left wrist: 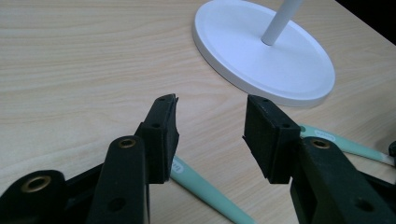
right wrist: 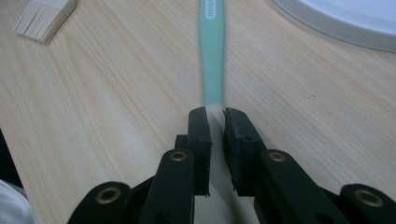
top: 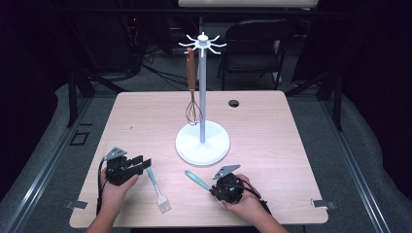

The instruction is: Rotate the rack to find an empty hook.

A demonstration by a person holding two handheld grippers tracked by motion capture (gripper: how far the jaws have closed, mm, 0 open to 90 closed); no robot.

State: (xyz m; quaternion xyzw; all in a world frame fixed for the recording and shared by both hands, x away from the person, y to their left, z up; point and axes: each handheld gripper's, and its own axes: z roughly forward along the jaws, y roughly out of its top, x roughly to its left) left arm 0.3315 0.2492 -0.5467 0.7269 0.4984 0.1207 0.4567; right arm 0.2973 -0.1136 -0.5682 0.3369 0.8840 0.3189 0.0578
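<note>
the right tool (top: 214,189) sits at the near edge of the desk (top: 272,145), held in the person's right hand (top: 245,201). in the right gripper view its two black jaws are squeezed tight on the thin end of a mint green handle (right wrist: 212,51). the handle runs straight away from the jaws and lies low over the wood. in the high view this green handle (top: 197,179) points up and left from the right tool, toward the white stand (top: 202,141).

the left tool (top: 144,164) is held in the left hand (top: 115,193) near the left side of the desk. its jaws stand apart with only bare wood between them, so it is open and holds nothing. a pastry brush (top: 158,190) with a green handle and pale bristles lies just beside it, and in the left gripper view the brush handle (left wrist: 205,191) lies under the left jaw.

a whisk (top: 192,92) with a brown handle hangs from a hook at the top of the stand. the stand's round white base (left wrist: 271,56) rests in the middle of the desk.
</note>
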